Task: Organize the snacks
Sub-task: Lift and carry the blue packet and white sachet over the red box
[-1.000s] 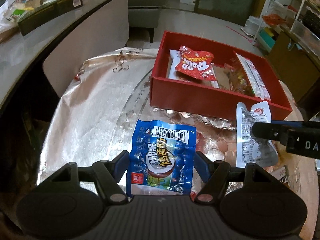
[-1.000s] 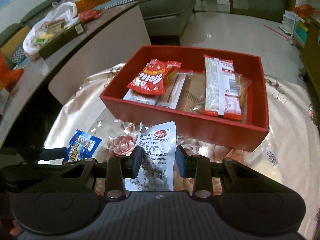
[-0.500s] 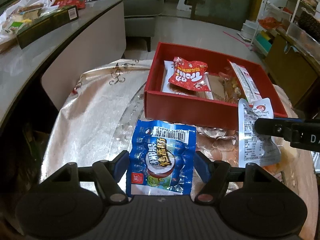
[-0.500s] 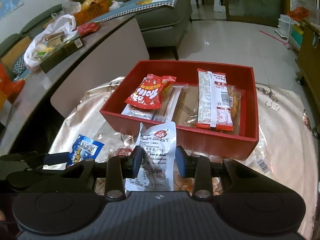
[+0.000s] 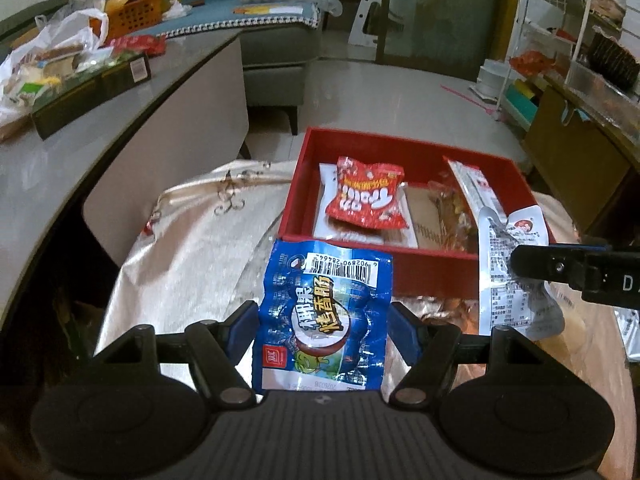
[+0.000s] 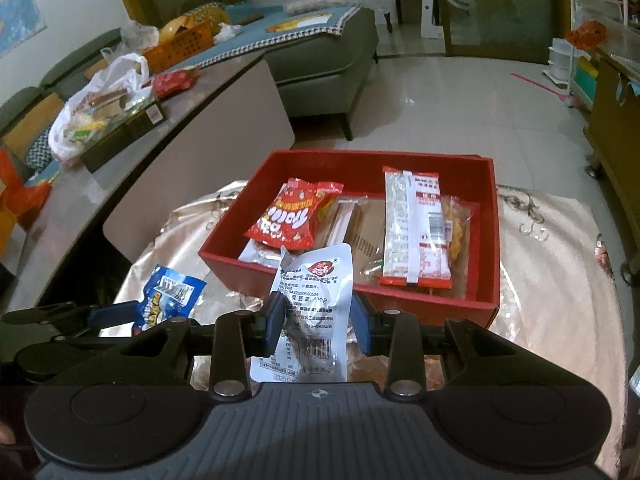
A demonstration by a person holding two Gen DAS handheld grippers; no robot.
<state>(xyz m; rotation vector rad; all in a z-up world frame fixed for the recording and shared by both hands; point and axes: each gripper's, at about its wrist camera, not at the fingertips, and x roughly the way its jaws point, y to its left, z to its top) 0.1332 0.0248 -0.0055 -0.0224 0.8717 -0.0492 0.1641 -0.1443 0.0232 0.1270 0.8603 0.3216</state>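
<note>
My left gripper (image 5: 324, 322) is shut on a blue snack packet (image 5: 325, 312), held above the shiny tablecloth just in front of the red box (image 5: 380, 144). My right gripper (image 6: 318, 318) is shut on a silver-white snack pouch (image 6: 310, 300), lifted in front of the red box (image 6: 360, 160). In the left wrist view the pouch (image 5: 504, 272) and the right gripper's finger (image 5: 560, 266) show at the right. In the right wrist view the blue packet (image 6: 170, 294) shows at the left. Inside the box lie a red packet (image 6: 288, 220), a long red-and-white packet (image 6: 416, 228) and clear-wrapped snacks.
The round table wears a shiny cloth (image 5: 192, 248) with an embroidered edge. A grey counter (image 5: 80, 128) at the left carries a dark box (image 5: 92, 88), plastic bags and an orange basket. A sofa (image 6: 320, 52) stands behind; a wooden cabinet (image 5: 576, 152) and wire rack at the right.
Both grippers have risen with their packets still held. The red box sits lower and farther in both views, and more of the room behind shows.
</note>
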